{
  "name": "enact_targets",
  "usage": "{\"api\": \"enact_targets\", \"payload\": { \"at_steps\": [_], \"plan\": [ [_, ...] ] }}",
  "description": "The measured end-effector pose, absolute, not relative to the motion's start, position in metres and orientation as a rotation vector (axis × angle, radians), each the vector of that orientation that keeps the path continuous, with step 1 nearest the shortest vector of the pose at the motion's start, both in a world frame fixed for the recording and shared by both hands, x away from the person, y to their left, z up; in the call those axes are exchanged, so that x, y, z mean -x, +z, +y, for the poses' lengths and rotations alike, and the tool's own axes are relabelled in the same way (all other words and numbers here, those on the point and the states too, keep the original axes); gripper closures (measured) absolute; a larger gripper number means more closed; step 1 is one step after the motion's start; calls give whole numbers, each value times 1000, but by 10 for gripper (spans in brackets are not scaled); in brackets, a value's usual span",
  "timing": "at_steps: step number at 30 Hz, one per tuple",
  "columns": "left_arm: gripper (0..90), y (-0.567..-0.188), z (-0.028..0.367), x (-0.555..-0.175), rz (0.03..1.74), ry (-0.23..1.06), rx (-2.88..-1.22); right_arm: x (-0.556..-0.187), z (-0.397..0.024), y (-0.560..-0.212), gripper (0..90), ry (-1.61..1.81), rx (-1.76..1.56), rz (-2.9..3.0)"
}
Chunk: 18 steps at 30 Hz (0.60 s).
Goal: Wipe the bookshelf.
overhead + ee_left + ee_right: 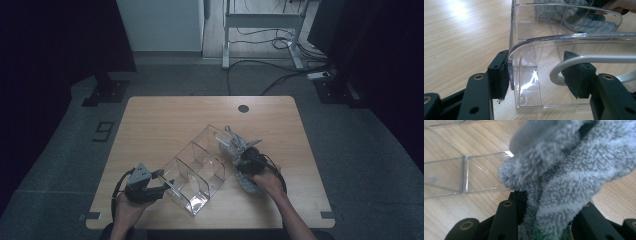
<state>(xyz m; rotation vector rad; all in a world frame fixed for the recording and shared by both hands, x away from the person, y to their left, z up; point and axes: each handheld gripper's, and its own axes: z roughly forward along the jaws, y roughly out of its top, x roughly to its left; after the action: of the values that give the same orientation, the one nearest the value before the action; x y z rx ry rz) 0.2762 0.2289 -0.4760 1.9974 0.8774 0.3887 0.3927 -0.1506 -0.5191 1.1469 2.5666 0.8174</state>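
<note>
My left tongs (541, 80) are clamping the near wall of the clear organizer (197, 170) to steady it on the tabletop (165, 120), while my right tongs (544, 220) are pinching the fluffy grey sock (564, 177) beside its far compartment, ready for tucking in

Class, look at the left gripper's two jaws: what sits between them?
In the left gripper view, the end wall of the clear plastic organizer stands between the jaws of the left gripper; one pad presses its outer face, with a pale cable loop by the other.
</note>
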Motion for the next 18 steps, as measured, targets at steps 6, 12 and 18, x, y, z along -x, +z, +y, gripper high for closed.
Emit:
{"api": "enact_targets", "payload": {
  "at_steps": [6, 12, 18],
  "plan": [
    [395, -474, 234, -273, 852, 406, -2000, -383, -164, -500, 674, 886, -1146, 2542],
    [426, -474, 232, -273, 845, 404, -2004, -376, -174, -484, 675, 941, -1158, 2528],
    [432, -474, 232, -273, 849, 410, -2003, -370, -180, -453, 679, 980, -1126, 2512]
  ]
}}
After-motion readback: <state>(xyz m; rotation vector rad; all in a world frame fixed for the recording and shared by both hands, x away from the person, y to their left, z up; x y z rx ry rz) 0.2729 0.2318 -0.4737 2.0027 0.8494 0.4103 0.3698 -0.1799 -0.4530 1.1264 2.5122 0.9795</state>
